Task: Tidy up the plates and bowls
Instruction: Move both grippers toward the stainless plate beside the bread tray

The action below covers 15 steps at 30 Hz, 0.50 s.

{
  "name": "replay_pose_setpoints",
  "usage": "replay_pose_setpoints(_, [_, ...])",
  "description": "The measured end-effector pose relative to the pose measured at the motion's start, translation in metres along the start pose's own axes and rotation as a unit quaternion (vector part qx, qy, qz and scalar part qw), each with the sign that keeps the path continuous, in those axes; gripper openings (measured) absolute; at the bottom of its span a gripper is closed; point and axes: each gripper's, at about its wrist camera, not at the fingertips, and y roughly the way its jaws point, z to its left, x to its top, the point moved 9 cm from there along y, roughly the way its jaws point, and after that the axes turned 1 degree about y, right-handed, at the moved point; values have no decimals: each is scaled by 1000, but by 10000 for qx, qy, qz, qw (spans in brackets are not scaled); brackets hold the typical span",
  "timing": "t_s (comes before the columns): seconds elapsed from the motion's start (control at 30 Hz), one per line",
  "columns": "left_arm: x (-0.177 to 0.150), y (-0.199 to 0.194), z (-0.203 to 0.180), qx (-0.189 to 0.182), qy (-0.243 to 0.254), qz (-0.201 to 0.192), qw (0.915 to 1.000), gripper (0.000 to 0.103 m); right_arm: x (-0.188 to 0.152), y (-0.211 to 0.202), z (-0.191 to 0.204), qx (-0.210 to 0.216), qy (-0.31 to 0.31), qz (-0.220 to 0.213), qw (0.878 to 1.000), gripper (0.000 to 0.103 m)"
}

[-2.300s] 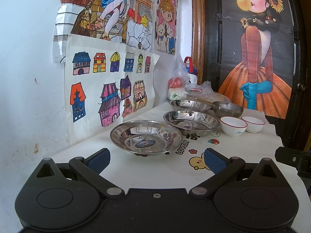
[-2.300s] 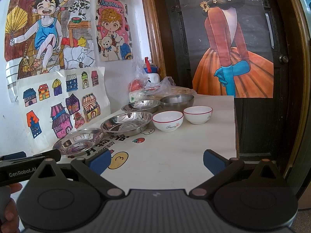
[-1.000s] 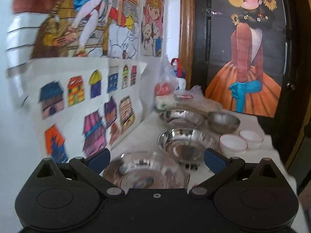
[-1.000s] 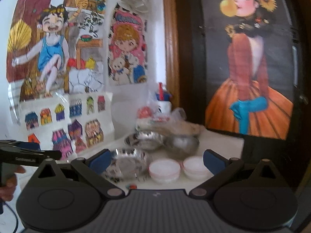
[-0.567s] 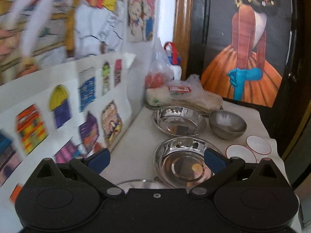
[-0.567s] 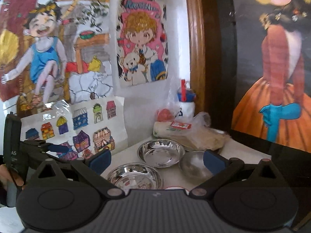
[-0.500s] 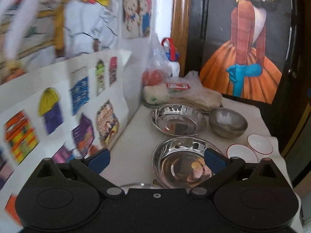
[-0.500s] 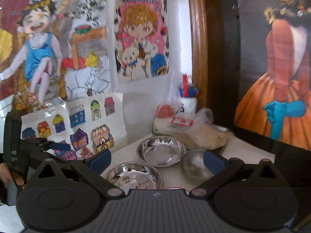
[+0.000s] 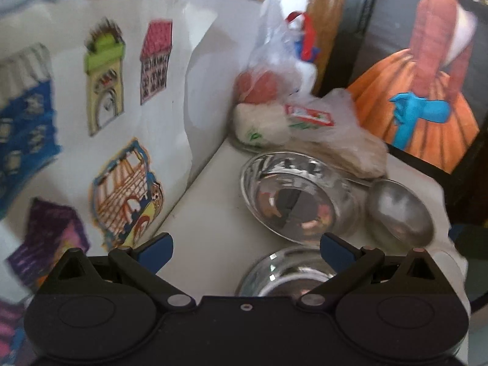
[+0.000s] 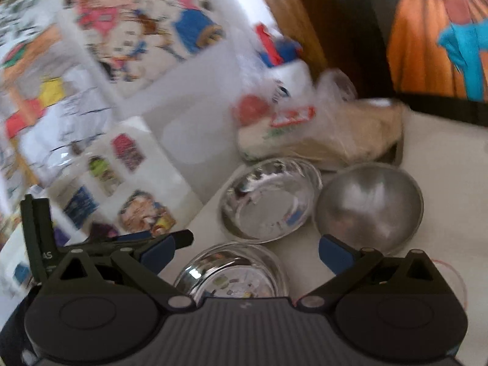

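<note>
A far steel plate point(image 9: 300, 199) lies on the white table point(image 9: 210, 228), with a matte steel bowl point(image 9: 399, 213) to its right and a nearer steel plate point(image 9: 286, 270) partly hidden behind my left gripper. My left gripper point(image 9: 245, 248) is open and empty above the table. In the right wrist view, the far plate point(image 10: 270, 198), the steel bowl point(image 10: 369, 206) and the nearer plate point(image 10: 231, 273) show. My right gripper point(image 10: 245, 250) is open and empty above them. The left gripper point(image 10: 106, 241) shows at its left.
Plastic bags of food point(image 9: 292, 116) sit at the table's far end by a wooden door frame. Drawings cover the wall point(image 9: 122, 91) on the left. The table's right edge point(image 9: 448, 213) drops off beside the bowl. Both views are blurred.
Both grippers have moved forward along the table and tilted down. The far plate and steel bowl are much closer; the nearest plate and white bowls have left view.
</note>
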Motion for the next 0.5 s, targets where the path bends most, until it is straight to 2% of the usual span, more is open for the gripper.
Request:
replay_pose_setpoints(0.1, [6, 20, 3, 240, -111, 73, 9996, 101, -4, 19, -11, -141, 286, 104, 9994, 99])
replay_pose_setpoints(0.2, [13, 38, 3, 355, -132, 158, 9992, 97, -5, 35, -17, -110, 596, 161, 9980, 97])
replay_pose_setpoints(0.4, [21, 64, 7, 363, -358, 250, 9984, 83, -11, 54, -20, -36, 1098, 151, 9938, 87])
replay_pose_setpoints(0.5, [23, 75, 7, 305, -440, 323, 9980, 75, -11, 64, -24, -130, 1348, 184, 9906, 82])
